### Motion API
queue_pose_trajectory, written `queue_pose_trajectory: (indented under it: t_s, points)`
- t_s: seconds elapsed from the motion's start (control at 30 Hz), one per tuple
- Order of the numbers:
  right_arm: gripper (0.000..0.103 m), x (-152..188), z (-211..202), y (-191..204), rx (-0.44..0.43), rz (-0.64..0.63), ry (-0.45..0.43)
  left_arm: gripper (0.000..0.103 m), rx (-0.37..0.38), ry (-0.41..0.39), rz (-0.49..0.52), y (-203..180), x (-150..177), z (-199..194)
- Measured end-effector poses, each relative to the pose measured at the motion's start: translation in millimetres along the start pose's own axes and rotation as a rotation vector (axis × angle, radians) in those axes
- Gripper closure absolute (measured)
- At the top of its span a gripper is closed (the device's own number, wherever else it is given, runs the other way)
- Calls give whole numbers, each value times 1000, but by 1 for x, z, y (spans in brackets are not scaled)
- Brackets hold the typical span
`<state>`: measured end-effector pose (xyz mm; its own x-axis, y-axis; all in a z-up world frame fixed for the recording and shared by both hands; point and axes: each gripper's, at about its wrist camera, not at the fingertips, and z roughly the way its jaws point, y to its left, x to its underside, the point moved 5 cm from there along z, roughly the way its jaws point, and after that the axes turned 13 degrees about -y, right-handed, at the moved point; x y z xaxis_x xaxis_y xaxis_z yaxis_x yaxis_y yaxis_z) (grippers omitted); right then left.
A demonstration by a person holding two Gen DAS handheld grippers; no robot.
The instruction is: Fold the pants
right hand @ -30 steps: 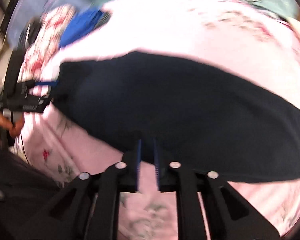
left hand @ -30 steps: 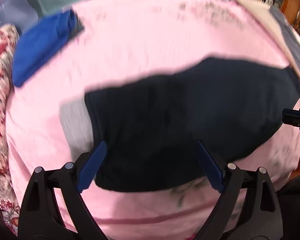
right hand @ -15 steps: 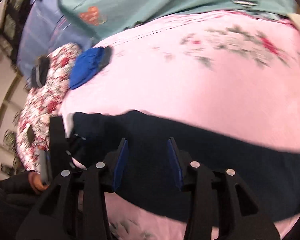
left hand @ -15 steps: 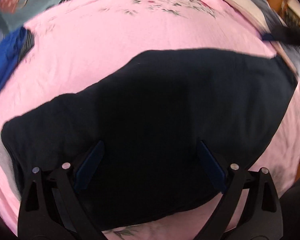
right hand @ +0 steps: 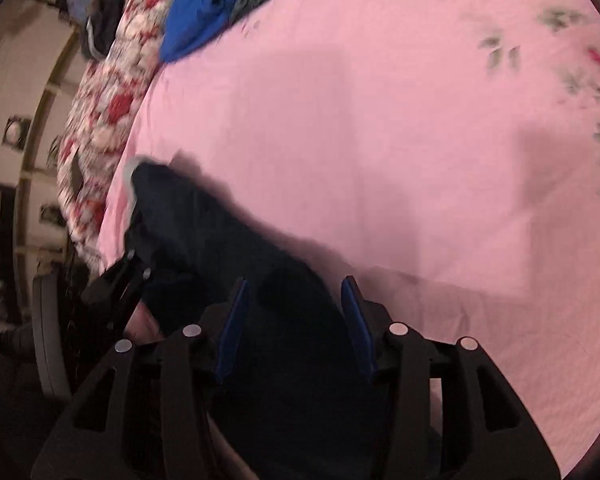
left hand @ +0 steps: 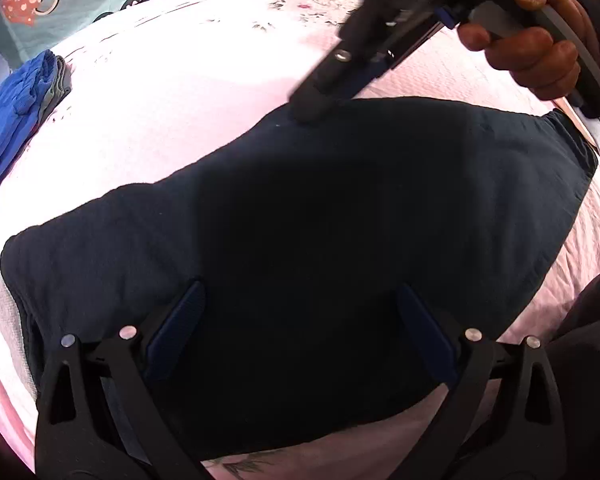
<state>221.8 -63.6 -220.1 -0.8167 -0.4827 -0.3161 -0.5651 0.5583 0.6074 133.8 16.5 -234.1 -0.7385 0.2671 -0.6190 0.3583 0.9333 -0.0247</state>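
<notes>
Pants lie flat on the pink sheet, left gripper wide and empty, right gripper just been opening, holding nothing — next, probably pinch an edge for another fold.

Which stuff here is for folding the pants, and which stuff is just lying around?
For the job:
- dark pants
- left gripper, jaws wide open
- right gripper, jaws apart, just been opening
- pink bedsheet underneath

Just lying about:
- blue clothes
- red flowery blanket
</notes>
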Motion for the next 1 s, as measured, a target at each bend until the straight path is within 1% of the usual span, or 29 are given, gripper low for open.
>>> queue_pose_trajectory:
  t_s: [0.07, 0.2, 0.27, 0.3, 0.37, 0.43, 0.53, 0.6, 0.63, 0.67, 0.73, 0.8, 0.87, 0.93, 0.97, 1.0]
  points:
    - [53, 3, -2, 11, -67, -43, 50, 5, -7, 3, -8, 0, 0, 1]
    - [53, 7, -8, 25, -186, -91, 122, 4, -18, 13, -16, 1, -3, 3]
    - [53, 10, -3, 23, -179, -112, 150, 4, -23, 20, -20, 0, -4, 4]
    - [53, 10, 2, 17, -163, -109, 165, 3, -24, 22, -20, 0, -4, 4]
    - [53, 9, 10, 8, -126, -97, 170, 3, -26, 27, -18, 0, -5, 5]
    - [53, 9, 11, 5, -162, -74, 172, 2, -26, 29, -19, -1, -6, 6]
    - [47, 17, 17, 15, -257, -62, 234, 2, -31, 34, -21, -4, -7, 7]
    - [41, 23, 20, 21, -292, -76, 265, 2, -31, 39, -21, -3, -8, 7]
    - [36, 22, 21, 22, -300, -72, 263, 2, -32, 41, -22, -3, -8, 8]
    - [33, 20, 23, 23, -312, -59, 254, 2, -33, 43, -22, 0, -7, 8]
    - [31, 14, 28, 23, -339, -22, 216, 2, -38, 51, -31, 0, -8, 8]
    - [31, 8, 33, 22, -343, 10, 178, 2, -41, 55, -31, 0, -8, 9]
    - [31, -2, 31, 14, -321, 39, 111, 2, -41, 56, -32, -3, -8, 9]
    - [32, -14, 22, 3, -299, 76, 20, 2, -42, 56, -32, -4, -9, 10]
    - [37, -19, 15, -6, -318, 125, -18, 2, -42, 55, -32, -5, -9, 9]
    - [41, -20, 14, -10, -326, 153, -29, 2, -42, 53, -32, -7, -10, 10]
